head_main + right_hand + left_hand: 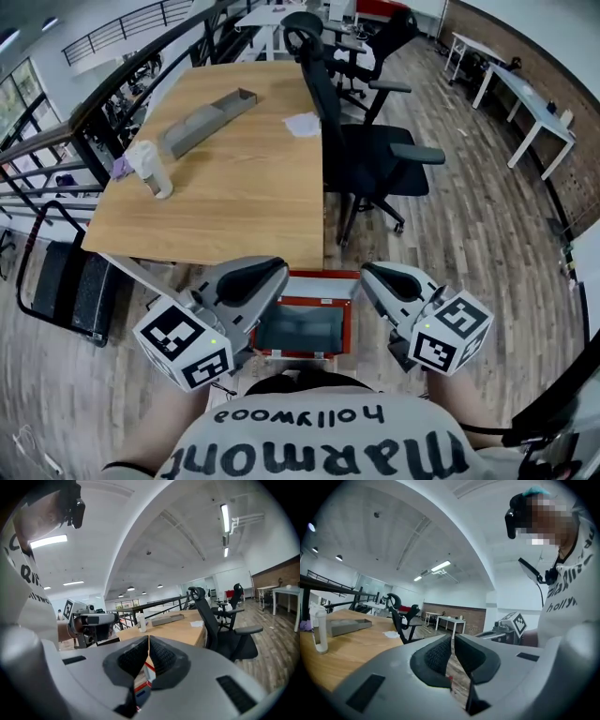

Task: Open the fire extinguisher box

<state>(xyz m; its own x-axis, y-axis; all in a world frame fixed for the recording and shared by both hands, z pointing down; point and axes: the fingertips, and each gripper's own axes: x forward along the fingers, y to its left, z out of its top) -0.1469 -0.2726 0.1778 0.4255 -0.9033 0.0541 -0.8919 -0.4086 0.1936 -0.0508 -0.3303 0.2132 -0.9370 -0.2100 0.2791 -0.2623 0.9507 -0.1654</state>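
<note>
One red fire extinguisher box (348,328) down on the floor, just off the near edge of the tabletop (244,187). Flanked above by left gripper (277,272) and right gripper (368,273), jaws pressed together, gripping nothing. Office chair (375,159) beyond.

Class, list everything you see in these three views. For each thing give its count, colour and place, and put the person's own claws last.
table: one, light wood, centre of the head view
tray: one, grey, long, on the table's far left part
bottle: one, white, near the table's left edge
paper: one, white, at the table's right edge
office chair: nearest one black, right of the table; more behind it
desks: at least two, white, by the brick wall at far right
fire extinguisher box: one, red-framed, at the table's near end, between the claws
left claw: one, grey with black pads, shut, empty
right claw: one, grey with black pads, shut, empty
</note>
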